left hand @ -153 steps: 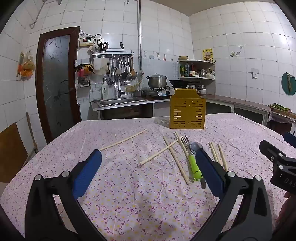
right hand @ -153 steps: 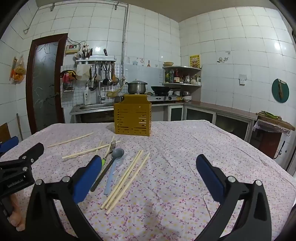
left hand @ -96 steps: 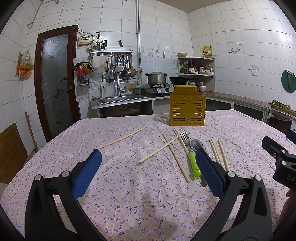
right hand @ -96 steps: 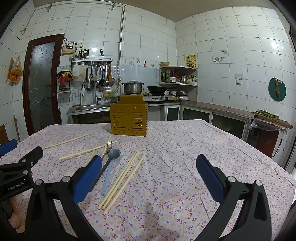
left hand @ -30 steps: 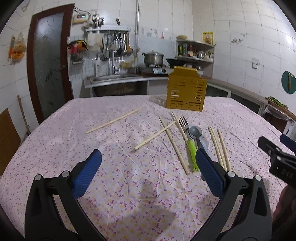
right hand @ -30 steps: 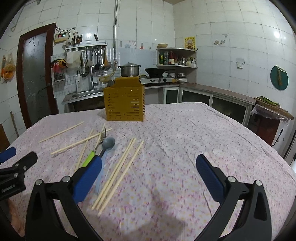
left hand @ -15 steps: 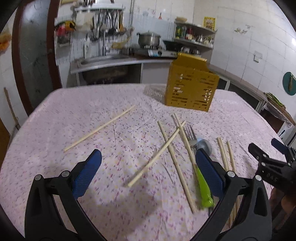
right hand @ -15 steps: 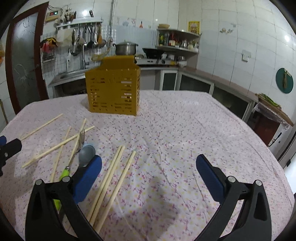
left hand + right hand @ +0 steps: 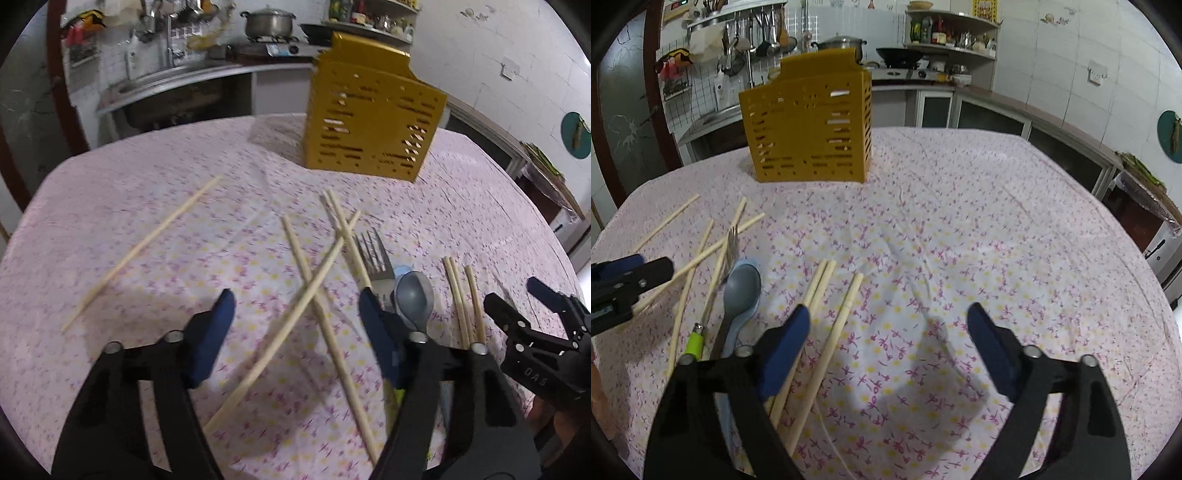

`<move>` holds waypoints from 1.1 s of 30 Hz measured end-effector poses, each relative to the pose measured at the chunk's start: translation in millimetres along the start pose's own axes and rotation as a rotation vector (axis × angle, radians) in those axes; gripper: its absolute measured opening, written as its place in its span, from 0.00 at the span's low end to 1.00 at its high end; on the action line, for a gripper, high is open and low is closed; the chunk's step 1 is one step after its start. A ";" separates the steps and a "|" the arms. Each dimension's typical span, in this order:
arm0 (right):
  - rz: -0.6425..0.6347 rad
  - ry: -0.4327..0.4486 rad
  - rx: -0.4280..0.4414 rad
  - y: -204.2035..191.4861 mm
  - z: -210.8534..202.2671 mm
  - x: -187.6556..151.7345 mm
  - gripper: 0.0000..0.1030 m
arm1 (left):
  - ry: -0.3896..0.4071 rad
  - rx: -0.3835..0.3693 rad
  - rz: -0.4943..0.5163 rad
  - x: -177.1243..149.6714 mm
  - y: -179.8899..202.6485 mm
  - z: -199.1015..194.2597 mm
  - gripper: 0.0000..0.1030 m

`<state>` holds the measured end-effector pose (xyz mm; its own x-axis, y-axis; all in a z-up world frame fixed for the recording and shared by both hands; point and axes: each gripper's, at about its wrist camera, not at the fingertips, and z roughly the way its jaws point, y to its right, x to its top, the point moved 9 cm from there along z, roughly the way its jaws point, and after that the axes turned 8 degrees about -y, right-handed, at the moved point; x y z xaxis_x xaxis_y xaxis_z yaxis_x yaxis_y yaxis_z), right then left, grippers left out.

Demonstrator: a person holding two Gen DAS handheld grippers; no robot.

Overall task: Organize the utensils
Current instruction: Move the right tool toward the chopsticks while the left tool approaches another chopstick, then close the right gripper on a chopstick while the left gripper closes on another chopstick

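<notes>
Since a second ago both grippers have tipped downward and come in over the utensils, which now fill the lower part of each view where the kitchen walls did before. The left gripper (image 9: 295,317) hangs over two crossed chopsticks (image 9: 314,295) near the middle of the table (image 9: 184,229); its blue jaws are closing, the chopsticks lie between them, and the pads touch nothing. The right gripper (image 9: 888,325) hangs nearer the table's right edge, jaws also closing, with only bare flowered cloth between them. Three chopsticks (image 9: 827,314) lie side by side just beside its left finger (image 9: 786,350). A fork with a green handle (image 9: 728,246) and a grey spoon (image 9: 740,288) lie between the two chopstick groups. One lone chopstick (image 9: 144,247) lies toward the left edge. The yellow slotted utensil holder (image 9: 809,125) stands upright toward the far edge.
</notes>
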<state>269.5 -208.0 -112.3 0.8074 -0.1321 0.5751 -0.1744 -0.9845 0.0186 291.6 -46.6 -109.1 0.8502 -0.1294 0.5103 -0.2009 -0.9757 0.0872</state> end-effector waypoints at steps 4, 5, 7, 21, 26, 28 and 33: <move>0.001 -0.056 0.034 -4.5 12.7 -0.8 0.58 | -0.013 -0.011 0.026 4.7 8.1 12.7 0.55; 0.000 -0.067 0.033 -5.7 15.4 -0.5 0.57 | -0.022 -0.016 0.031 6.3 10.9 16.9 0.53; 0.003 -0.087 0.042 -7.1 21.6 -1.0 0.48 | -0.034 -0.028 0.037 7.2 12.4 21.5 0.43; 0.006 -0.139 0.054 -16.8 34.0 7.4 0.31 | -0.137 0.000 0.072 35.2 27.2 61.4 0.29; -0.016 -0.143 0.063 -21.9 35.7 11.0 0.15 | -0.167 0.018 0.099 44.2 31.7 69.2 0.29; -0.021 -0.145 0.070 -23.8 36.1 11.7 0.12 | -0.170 0.024 0.106 47.2 32.5 71.0 0.26; -0.003 -0.162 0.127 -17.6 37.3 12.4 0.08 | -0.180 -0.028 0.054 42.2 20.2 63.3 0.07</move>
<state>303.5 -196.6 -136.0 0.8898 -0.1357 0.4357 -0.1073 -0.9902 -0.0893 354.2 -83.0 -140.0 0.9106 -0.2134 0.3540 -0.2599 -0.9615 0.0890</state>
